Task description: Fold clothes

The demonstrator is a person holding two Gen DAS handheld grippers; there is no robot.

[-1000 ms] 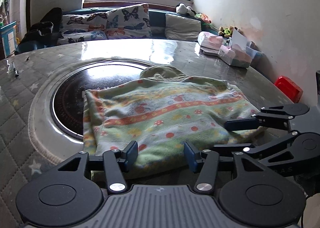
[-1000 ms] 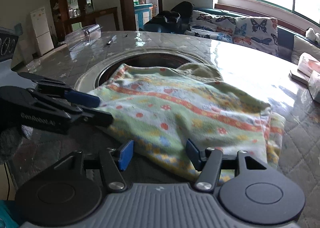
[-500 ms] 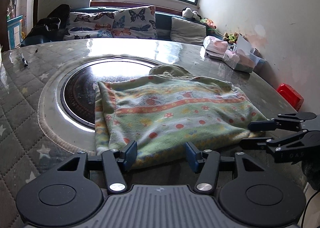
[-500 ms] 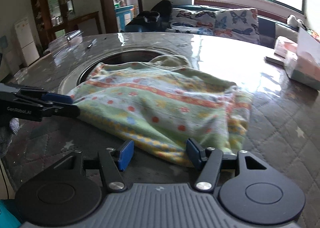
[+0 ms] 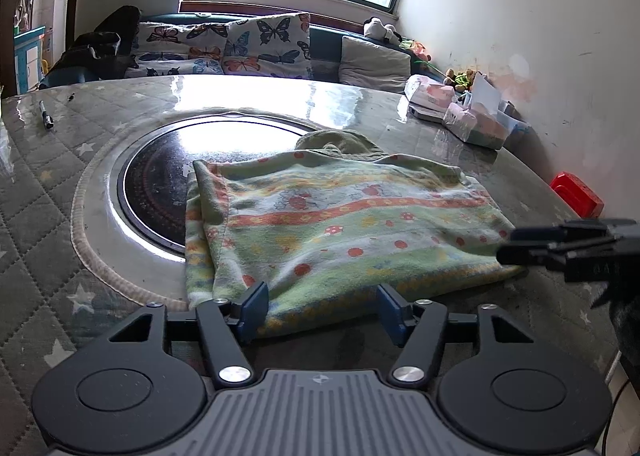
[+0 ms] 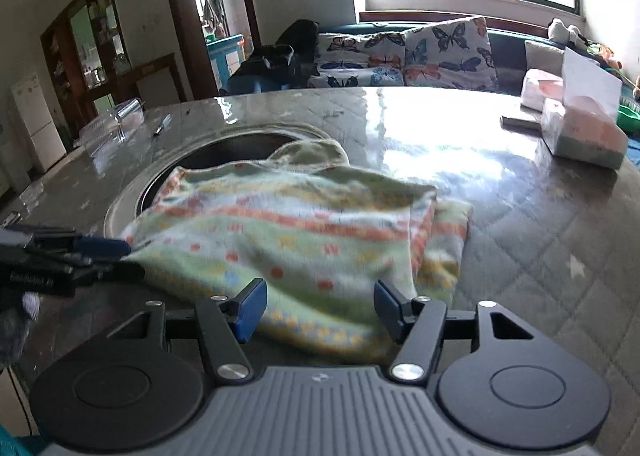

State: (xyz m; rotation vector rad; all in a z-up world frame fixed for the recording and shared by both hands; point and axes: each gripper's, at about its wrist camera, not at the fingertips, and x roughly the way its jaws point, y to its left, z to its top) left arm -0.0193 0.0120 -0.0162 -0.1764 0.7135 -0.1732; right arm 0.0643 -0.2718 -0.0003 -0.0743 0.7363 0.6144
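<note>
fingers (image 5: 253, 306) apart, opening | garment (image 5: 340, 223) flat | red box (image 5: 576, 199): left view only

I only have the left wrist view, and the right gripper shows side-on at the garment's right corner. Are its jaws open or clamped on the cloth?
Observer: Open. In the right wrist view the right gripper has its pads apart. The garment's near hem shows between them, unpinched.
Operator: Is the garment's right edge tidy?
Observer: No, a lower layer sticks out past the top layer there.
Operator: Anything further left on the table?
Observer: A clear plastic container sits near the table's far left edge.
</note>
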